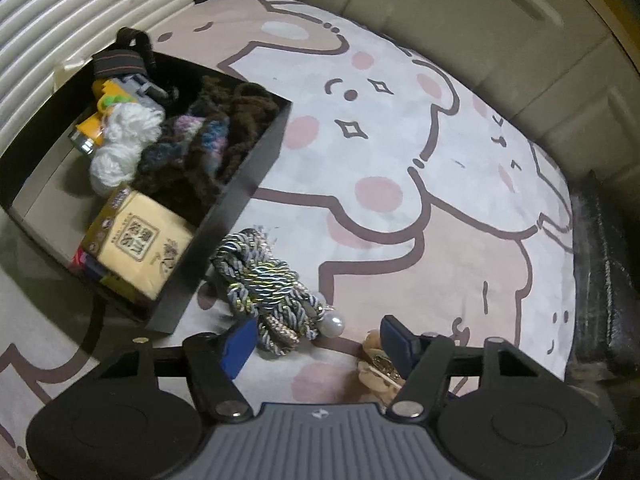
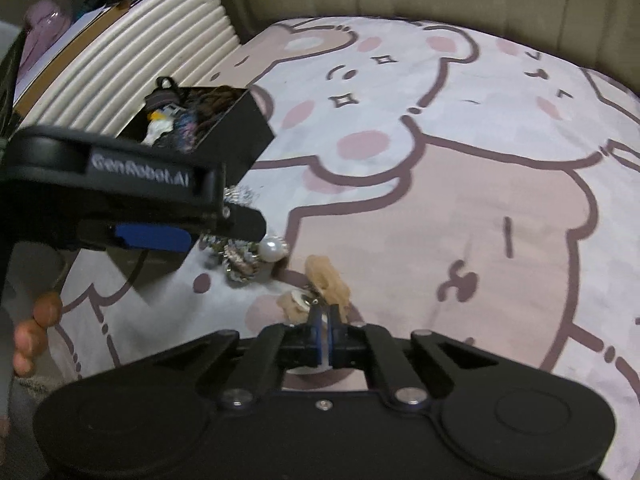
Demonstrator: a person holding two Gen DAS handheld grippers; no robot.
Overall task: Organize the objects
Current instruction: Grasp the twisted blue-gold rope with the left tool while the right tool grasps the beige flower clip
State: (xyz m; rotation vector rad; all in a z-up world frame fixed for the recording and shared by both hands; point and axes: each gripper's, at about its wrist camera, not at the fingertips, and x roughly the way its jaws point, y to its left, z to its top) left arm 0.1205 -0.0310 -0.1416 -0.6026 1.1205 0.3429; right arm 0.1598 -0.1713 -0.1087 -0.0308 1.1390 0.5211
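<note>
Your black box of yarn sits on the bed, the braided cord just beside it. Your left tongs gape wide, empty, over the cord; your right tongs pinch the tan hair clip.

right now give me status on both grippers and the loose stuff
Left gripper open over rope bundle. Right gripper shut on beige charm. Black box beside rope.
</note>
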